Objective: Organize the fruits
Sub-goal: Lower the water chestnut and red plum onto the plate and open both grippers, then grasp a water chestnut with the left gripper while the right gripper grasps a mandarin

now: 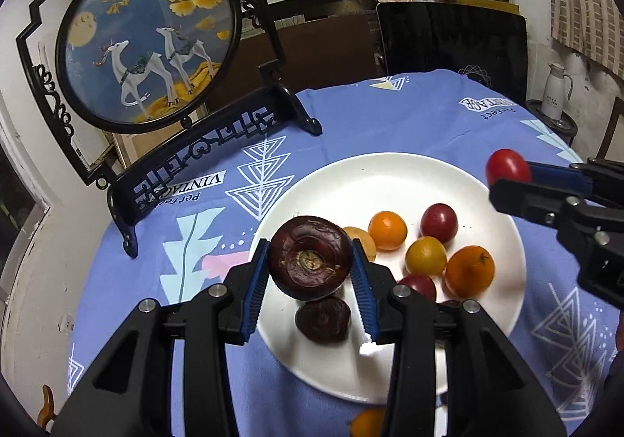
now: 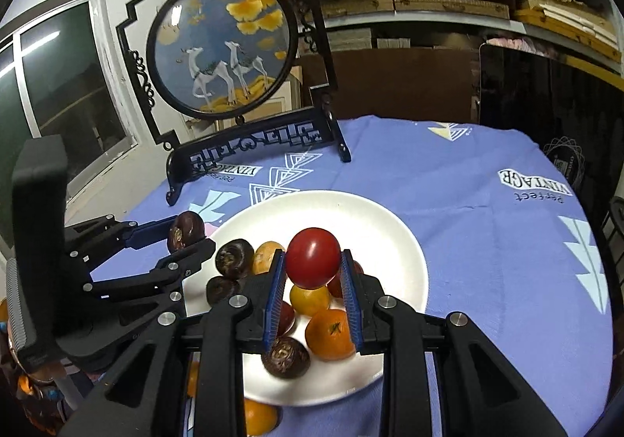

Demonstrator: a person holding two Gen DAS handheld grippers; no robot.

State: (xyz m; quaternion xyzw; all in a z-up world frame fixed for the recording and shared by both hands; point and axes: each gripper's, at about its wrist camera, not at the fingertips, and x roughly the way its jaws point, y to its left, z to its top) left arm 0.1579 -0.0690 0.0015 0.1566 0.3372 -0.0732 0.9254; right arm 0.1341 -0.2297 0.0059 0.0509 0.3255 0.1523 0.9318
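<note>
Fruits mostly sit gathered on the white plate [image 2: 390, 242] in the middle of the worktop [image 2: 487, 242], so I judge the sorting well underway but unfinished. On the plate I count, biggest first, one mandarin [image 2: 329, 333], three dark water chestnuts [image 2: 234, 257], and small tomatoes: three yellow or orange ones and at least two red, partly hidden. My left claw [image 1: 312, 269] pinches a fourth water chestnut [image 1: 311, 257] just above the plate's near edge; my right claw [image 2: 313, 273] pinches a red cherry tomato [image 2: 313, 257] above the pile. One orange fruit [image 2: 259, 417] waits off the plate on the cloth.
</note>
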